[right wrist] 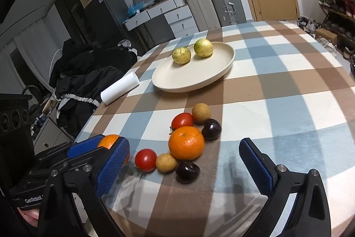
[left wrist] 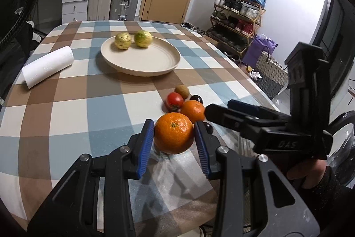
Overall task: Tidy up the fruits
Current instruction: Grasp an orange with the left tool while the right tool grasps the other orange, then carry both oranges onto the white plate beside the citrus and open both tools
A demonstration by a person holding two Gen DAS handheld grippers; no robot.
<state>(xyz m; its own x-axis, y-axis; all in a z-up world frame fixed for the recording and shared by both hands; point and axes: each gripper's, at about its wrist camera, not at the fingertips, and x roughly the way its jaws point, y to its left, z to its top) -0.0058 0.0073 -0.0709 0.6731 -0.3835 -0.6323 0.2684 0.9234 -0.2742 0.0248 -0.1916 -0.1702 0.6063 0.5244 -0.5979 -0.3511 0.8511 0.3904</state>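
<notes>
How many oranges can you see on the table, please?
2: one orange sits between the left tool's fingers; the other orange lies in the fruit cluster beside a tomato. None seems hidden.

In the right wrist view, the left gripper (right wrist: 104, 146) hides most of an orange (right wrist: 108, 139).

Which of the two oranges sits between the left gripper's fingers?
The near orange, between the left gripper's blue pads. The other orange lies farther off, beside a tomato, clear of both grippers.
</notes>
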